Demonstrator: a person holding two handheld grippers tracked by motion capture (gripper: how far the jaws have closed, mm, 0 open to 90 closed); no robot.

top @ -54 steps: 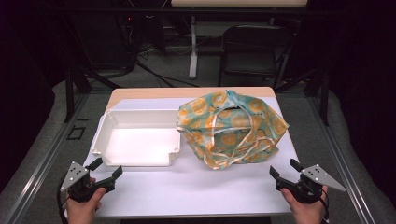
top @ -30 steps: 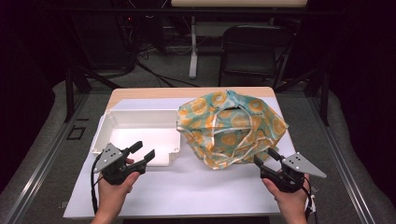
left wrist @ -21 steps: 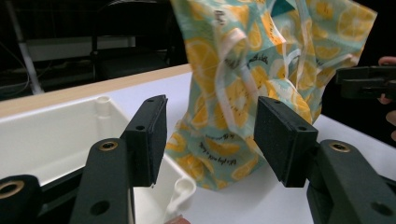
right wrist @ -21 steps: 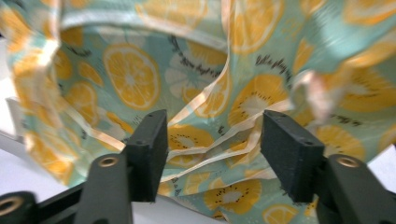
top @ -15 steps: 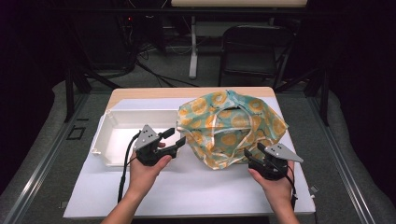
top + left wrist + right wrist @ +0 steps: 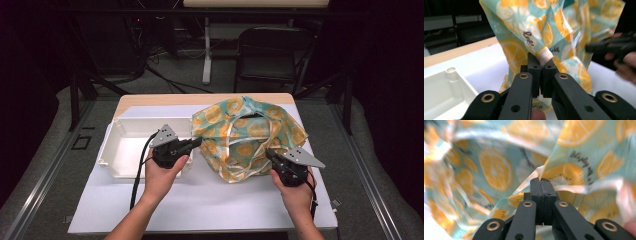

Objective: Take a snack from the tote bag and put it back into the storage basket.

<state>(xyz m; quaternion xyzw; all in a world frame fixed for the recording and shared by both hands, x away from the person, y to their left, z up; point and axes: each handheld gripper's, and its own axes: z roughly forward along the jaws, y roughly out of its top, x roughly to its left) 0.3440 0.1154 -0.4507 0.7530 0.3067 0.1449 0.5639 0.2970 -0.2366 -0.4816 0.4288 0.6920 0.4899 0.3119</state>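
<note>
One bag [image 6: 248, 137], one tray [image 6: 116, 150], two tools

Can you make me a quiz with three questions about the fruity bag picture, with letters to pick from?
1. Where is the white tray compared with the bag, seen from the high view?
A. Left of it
B. Right of it
C. On top of it

2. What fruit is printed on the bag?
A. Red cherries
B. Orange slices
C. Purple grapes

3. What is the left gripper doing?
A. Lying on the table
B. Hanging open above the tray
C. Pinching the bag's edge

Answers:
1. A, the tray sits at the bag's left on the table.
2. B, yellow-orange slices cover the teal cloth.
3. C, its jaws have just closed on a pale rolled edge of the bag; the right gripper pinches the cloth too.
</note>
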